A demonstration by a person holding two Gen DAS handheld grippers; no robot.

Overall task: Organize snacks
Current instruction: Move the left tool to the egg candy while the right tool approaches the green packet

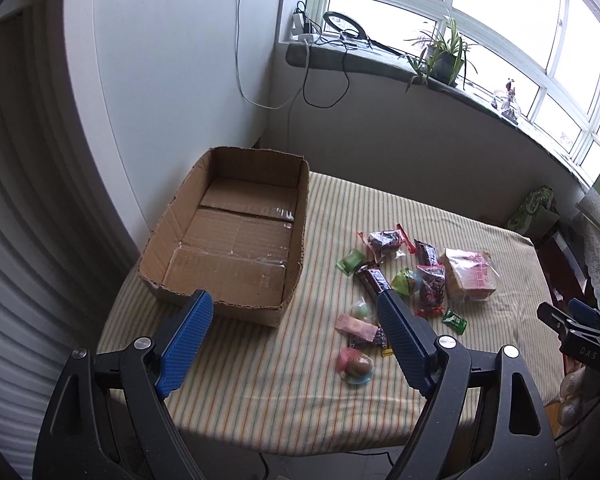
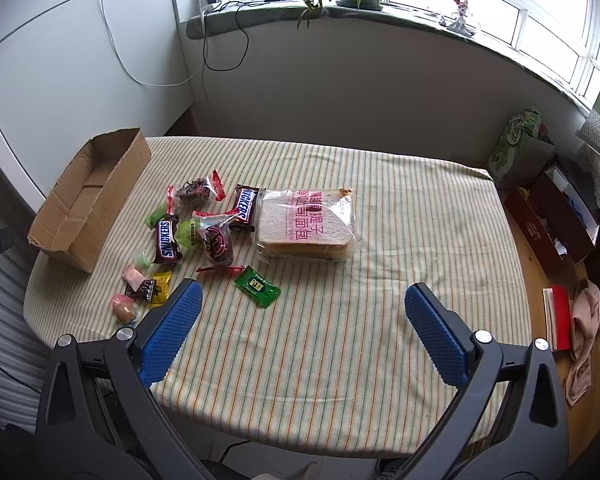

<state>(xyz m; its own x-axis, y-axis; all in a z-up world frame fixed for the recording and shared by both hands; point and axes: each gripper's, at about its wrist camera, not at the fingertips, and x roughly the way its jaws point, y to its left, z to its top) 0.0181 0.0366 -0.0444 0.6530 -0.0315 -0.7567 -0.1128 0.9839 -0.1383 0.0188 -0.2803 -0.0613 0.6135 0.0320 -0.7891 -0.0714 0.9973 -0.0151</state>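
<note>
Striped tablecloth (image 2: 340,340); left gripper (image 1: 296,312), right gripper (image 2: 300,300) spread wide, empty.

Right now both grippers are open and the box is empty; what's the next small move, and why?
Probably lower the right gripper onto the green candy: it lies apart from the pile, nearest its open fingers, so it's the cleanest first pick for the empty cardboard box.

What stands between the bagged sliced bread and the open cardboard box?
The pile of small snacks: two brown Snickers bars and wrapped candies lie on the striped cloth between the bagged sliced bread and the open cardboard box.
</note>
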